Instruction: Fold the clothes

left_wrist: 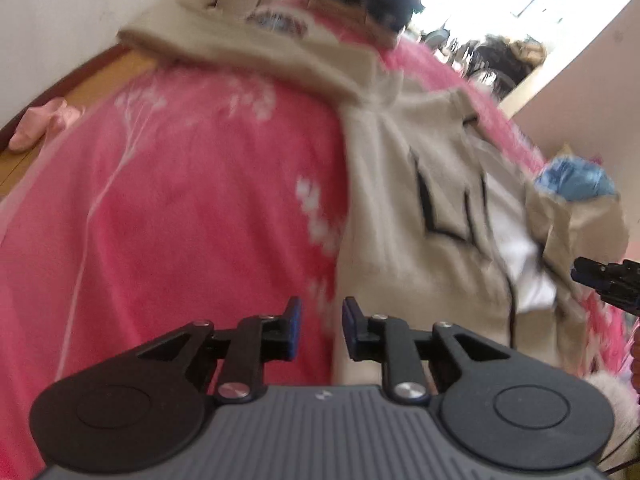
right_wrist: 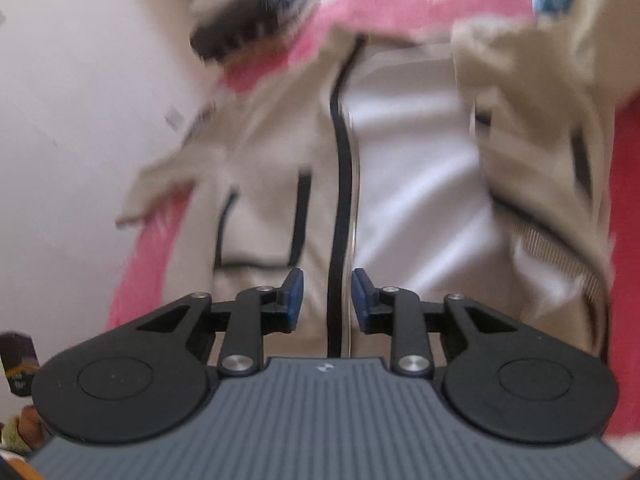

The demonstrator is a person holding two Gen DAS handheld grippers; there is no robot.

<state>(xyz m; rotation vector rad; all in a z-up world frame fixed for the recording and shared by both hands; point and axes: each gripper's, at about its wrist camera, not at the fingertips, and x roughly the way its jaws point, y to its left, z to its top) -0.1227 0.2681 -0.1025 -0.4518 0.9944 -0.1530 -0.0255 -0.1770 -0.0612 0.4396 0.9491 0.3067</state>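
Observation:
A beige jacket (left_wrist: pixel 384 208) with black trim and a white lining lies spread open on a pink floral blanket (left_wrist: pixel 180 208). My left gripper (left_wrist: pixel 321 316) is open and empty, just above the jacket's left edge where it meets the blanket. My right gripper (right_wrist: pixel 327 292) is open and empty, close over the jacket (right_wrist: pixel 260 168), its jaws either side of the black zipper strip (right_wrist: pixel 340 184). The right gripper's tip also shows at the right edge of the left wrist view (left_wrist: pixel 600 276). Both views are motion-blurred.
A blue cloth (left_wrist: pixel 576 180) lies beyond the jacket's far right side. A pink item (left_wrist: pixel 40 124) sits on the wooden bed frame at left. A dark and grey garment (right_wrist: pixel 256 12) lies at the blanket's far end. White walls stand to the left.

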